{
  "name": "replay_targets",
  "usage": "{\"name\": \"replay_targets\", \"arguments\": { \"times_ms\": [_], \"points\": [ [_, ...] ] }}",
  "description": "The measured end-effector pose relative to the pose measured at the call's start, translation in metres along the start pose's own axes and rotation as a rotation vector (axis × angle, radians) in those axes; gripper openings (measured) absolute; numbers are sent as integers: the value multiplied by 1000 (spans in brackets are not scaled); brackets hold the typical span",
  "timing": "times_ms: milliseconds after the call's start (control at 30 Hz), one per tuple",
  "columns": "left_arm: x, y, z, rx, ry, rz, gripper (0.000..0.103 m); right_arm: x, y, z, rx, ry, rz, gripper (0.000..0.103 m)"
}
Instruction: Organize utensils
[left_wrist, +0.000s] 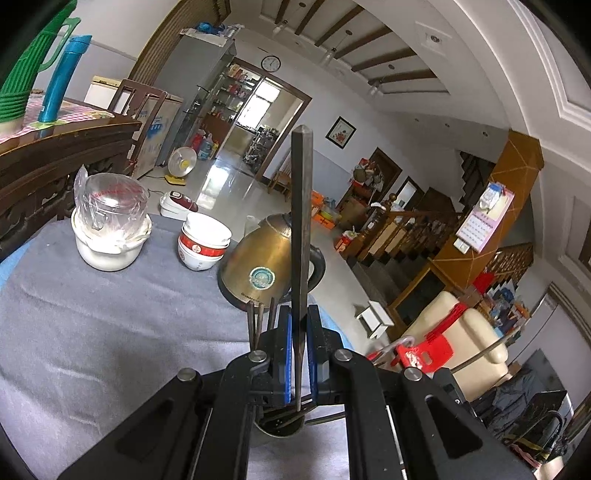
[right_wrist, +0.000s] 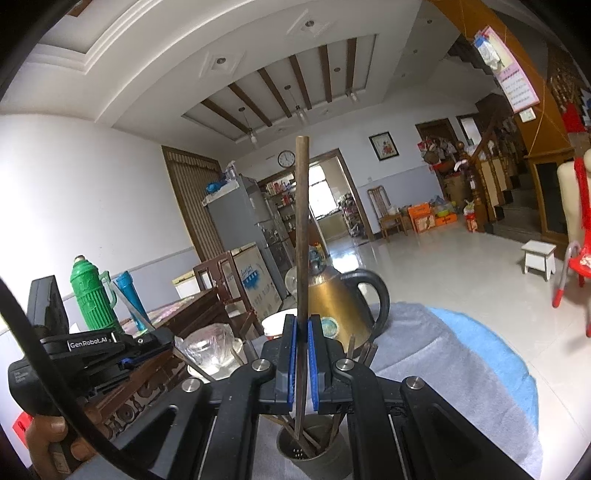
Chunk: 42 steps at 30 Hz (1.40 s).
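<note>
- The left gripper (left_wrist: 300, 325) has its blue-padded jaws pinched tight on a dark chopstick (left_wrist: 301, 221), which stands upright with its blunt end high above the pads
- That chopstick's thin lower tip reaches down into the metal utensil cup (left_wrist: 279, 428), which sits right under the gripper on the grey cloth (left_wrist: 110, 332)
- More dark chopsticks (left_wrist: 260, 321) lean out of the same cup, their ends poking up just left of the left gripper's pads
- The right gripper (right_wrist: 302, 332) is likewise clamped on its own brown chopstick (right_wrist: 301, 240), upright, its lower end dipping into the utensil cup directly below
- From the right wrist view the cup's floor shows small drain holes, and several sticks already rest inside, leaning toward the cup's right rim
- Behind the cup stands a brass-coloured kettle (left_wrist: 264, 266) with a black handle and a round sticker on its side
- Left of the kettle is a stack of white bowls with red trim (left_wrist: 204, 240); further left again, a white pot with a clear glass lid wrapped in plastic (left_wrist: 110, 225)
- A hand (right_wrist: 51, 439) grips the left tool at the edge of the right wrist view, well left of the cup
- Beyond the pot, a green thermos (right_wrist: 92, 295) and a blue one (right_wrist: 129, 295) stand on a wooden table
</note>
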<state>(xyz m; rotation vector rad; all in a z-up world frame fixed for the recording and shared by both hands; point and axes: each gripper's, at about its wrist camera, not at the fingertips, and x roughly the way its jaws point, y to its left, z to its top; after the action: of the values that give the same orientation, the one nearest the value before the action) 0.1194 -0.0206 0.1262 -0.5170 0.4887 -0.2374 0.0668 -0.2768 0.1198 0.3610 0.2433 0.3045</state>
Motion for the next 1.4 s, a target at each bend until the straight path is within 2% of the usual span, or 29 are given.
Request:
{"name": "replay_targets", "arguments": {
  "times_ms": [667, 900, 1000, 1033, 1067, 1100, 1133, 1167, 1233, 1400],
  "points": [
    [58, 0, -39, 142, 173, 103, 8, 63, -3, -64, -92, 208, -28, 6],
    [74, -6, -55, 198, 282, 104, 8, 77, 0, -75, -120, 293, -29, 7],
    [72, -6, -57, 192, 317, 106, 8, 80, -1, -79, -119, 329, -46, 8],
    [69, -6, -56, 187, 312, 98, 9, 80, -2, -78, -118, 334, -54, 8],
    [65, -6, -55, 188, 303, 103, 15, 78, -3, -76, -119, 335, -60, 8],
    [60, -6, -54, 190, 297, 113, 23, 75, -2, -74, -123, 330, -71, 11],
    [55, -5, -50, 183, 293, 120, 37, 73, -2, -72, -127, 324, -78, 20],
    [48, -3, -46, 169, 278, 123, 48, 68, -1, -69, -136, 313, -82, 27],
    [36, 0, -40, 156, 244, 130, 49, 61, 0, -62, -135, 284, -85, 75],
    [9, 10, -30, 135, 206, 162, 55, 33, 2, -45, -125, 213, -108, 75]
  ]
}}
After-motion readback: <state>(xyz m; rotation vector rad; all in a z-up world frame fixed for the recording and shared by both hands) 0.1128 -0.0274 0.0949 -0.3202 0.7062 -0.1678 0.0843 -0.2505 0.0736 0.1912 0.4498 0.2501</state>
